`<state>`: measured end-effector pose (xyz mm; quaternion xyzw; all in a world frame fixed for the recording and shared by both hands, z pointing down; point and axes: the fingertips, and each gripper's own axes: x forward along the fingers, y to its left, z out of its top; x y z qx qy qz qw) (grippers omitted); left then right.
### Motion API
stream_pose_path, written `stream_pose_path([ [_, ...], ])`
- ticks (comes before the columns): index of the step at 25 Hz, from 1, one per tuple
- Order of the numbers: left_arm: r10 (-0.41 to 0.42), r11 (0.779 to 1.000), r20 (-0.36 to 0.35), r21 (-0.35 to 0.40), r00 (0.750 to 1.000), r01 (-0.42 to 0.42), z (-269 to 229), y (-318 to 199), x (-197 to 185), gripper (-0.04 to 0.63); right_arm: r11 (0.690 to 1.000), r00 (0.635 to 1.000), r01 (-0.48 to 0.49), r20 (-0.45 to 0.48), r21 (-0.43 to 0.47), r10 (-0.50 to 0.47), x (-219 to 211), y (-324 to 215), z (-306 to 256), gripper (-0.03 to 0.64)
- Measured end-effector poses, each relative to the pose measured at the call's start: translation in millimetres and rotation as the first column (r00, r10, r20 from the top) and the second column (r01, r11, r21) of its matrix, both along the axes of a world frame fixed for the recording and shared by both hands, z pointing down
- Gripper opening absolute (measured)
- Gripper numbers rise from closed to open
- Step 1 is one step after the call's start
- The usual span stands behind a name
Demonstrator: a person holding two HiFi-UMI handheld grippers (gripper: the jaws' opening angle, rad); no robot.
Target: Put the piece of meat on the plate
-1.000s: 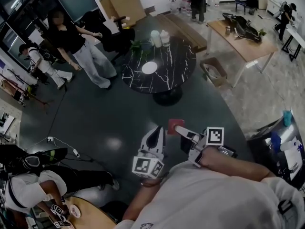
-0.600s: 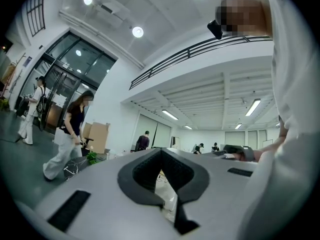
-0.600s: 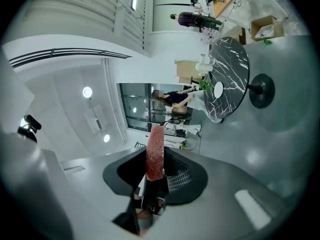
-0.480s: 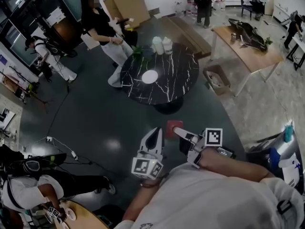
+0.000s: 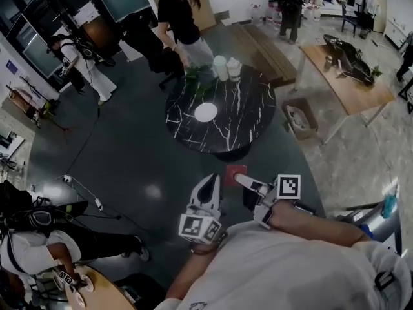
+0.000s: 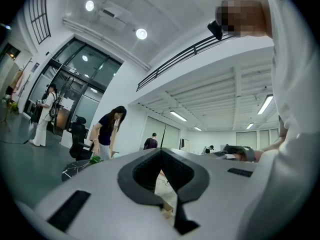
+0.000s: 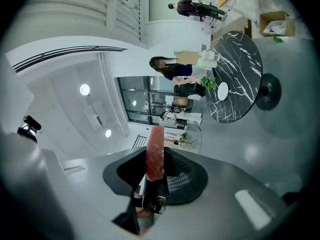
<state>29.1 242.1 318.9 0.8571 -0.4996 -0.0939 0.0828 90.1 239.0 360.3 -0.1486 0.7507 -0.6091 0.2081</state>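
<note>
We find the right gripper (image 5: 244,179) with its fingers closed on the piece of meat (image 5: 235,171), a red slab that stands out past their tips over the dark floor (image 5: 129,166). The left gripper (image 5: 209,181) is just beside it, its fingers together and holding nothing. The white plate (image 5: 206,112) lies on the round black marble bench (image 5: 242,105), well apart from the meat.

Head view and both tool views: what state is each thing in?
Piece of meat: gripped in the right tool, not yet on the plate.
Right tool: shut on the piece of meat.
Left tool: shut, empty.
Plate: empty, flat on the black table.
White jugs: upright on the table.
</note>
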Motion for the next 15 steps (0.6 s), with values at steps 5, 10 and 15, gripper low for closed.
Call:
stream_pose_path([
  [5, -0.025, 1.000, 0.001, -0.010, 1.000, 0.025, 3.9, -13.8, 10.6, 0.008, 0.999, 1.000, 0.028, 0.007, -0.024, -0.028, 9.4, -17.0, 6.5, 0.091],
  [10, -0.033, 0.999, 0.001, -0.012, 0.999, 0.033, 9.4, -28.1, 13.9, 0.008, 0.999, 1.000, 0.031, 0.007, -0.028, -0.030, 16.5, -30.8, 9.9, 0.091],
  [15, -0.015, 1.000, -0.004, -0.012, 1.000, 0.015, 9.1, -50.2, 20.7, 0.008, 0.999, 1.000, 0.008, 0.004, -0.033, -0.008, 23.8, -48.6, 10.4, 0.091],
])
